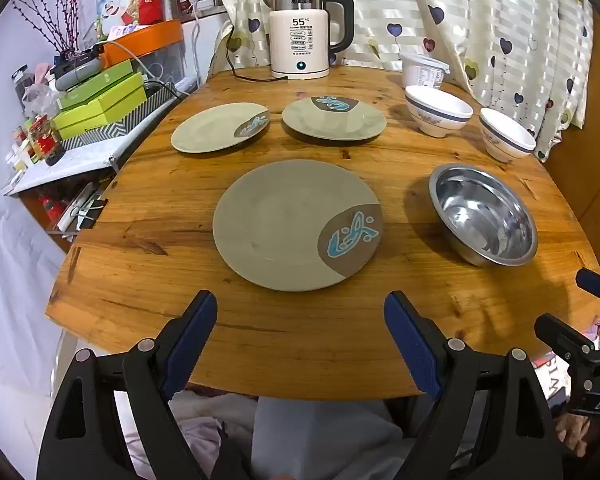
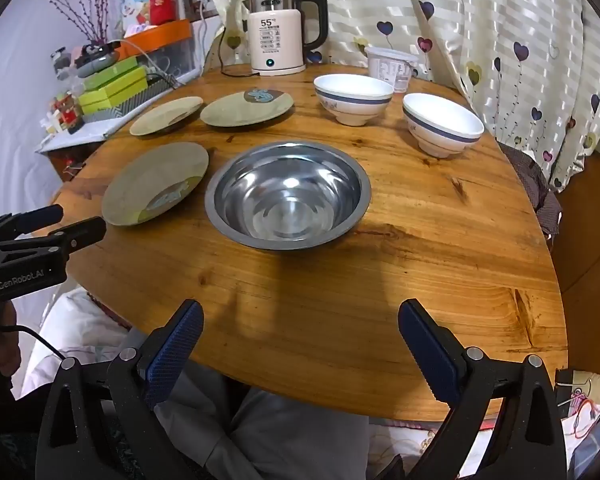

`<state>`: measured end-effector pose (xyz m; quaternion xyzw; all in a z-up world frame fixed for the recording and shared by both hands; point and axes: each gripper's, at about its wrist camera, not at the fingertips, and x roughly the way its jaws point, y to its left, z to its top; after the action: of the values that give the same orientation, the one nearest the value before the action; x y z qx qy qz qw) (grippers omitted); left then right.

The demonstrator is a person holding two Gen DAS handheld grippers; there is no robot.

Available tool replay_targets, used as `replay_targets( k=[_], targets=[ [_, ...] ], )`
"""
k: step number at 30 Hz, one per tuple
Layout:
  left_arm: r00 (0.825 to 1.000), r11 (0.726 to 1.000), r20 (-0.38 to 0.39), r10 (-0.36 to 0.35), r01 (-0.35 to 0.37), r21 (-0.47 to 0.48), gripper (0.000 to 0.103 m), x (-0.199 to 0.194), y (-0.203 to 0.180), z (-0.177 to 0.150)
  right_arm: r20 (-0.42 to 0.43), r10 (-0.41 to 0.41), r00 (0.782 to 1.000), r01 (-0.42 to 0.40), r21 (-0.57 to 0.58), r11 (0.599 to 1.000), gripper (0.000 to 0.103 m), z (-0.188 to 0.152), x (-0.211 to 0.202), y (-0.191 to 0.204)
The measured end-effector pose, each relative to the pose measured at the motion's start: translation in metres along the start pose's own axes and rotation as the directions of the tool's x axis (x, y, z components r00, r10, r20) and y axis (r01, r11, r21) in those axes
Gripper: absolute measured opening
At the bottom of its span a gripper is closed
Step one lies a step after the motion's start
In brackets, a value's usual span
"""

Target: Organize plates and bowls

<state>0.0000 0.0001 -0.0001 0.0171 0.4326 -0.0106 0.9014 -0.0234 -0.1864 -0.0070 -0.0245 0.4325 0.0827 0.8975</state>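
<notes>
Your left gripper (image 1: 300, 308) hangs over the near edge of the round wooden table (image 1: 260, 340), jaws spread wide and holding nothing. Your right gripper (image 2: 300, 318) is likewise released and unloaded at the near edge.

Just beyond your left gripper lies the large grey round plate with a blue fish motif (image 1: 296, 224), flat and bare. Beside it, apart, sits the stainless steel bowl (image 2: 287, 194), upright, nothing inside.

Farther back lie two smaller grey plates (image 1: 220, 127) (image 1: 334, 118), near each other, both bare. To their right stand two white ceramic bowls with blue bands (image 2: 353, 98) (image 2: 442, 124), upright and apart; their insides show nothing.

At the far edge stand a white electric kettle (image 1: 300, 38) and a lidded white plastic tub (image 1: 423, 70), contents hidden.
</notes>
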Motion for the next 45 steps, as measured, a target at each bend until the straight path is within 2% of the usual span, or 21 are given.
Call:
replay_targets(
  k=[8,19,30,45],
  targets=[
    [1.0,1.0,-0.003,-0.017,0.017,0.008,0.086,0.002,0.006,0.0,0.0,-0.001,1.0,0.001,0.003,1.0,0.099,0.002,0.001,-0.004],
    [1.0,1.0,-0.014,0.003,-0.003,0.017,0.086,0.001,-0.002,-0.002,0.002,-0.004,1.0,0.004,0.007,1.0,0.099,0.0,0.0,-0.007],
    [0.998,0.997,-0.017,-0.068,0.067,-0.044,0.086,0.001,0.01,-0.001,0.001,-0.012,1.0,0.012,0.022,1.0,0.099,0.0,0.001,-0.008],
    [0.998,0.998,-0.029,-0.055,0.054,-0.036,0.086,0.002,0.009,0.0,-0.004,-0.007,1.0,0.007,0.02,1.0,0.102,0.001,0.002,-0.007]
  ],
)
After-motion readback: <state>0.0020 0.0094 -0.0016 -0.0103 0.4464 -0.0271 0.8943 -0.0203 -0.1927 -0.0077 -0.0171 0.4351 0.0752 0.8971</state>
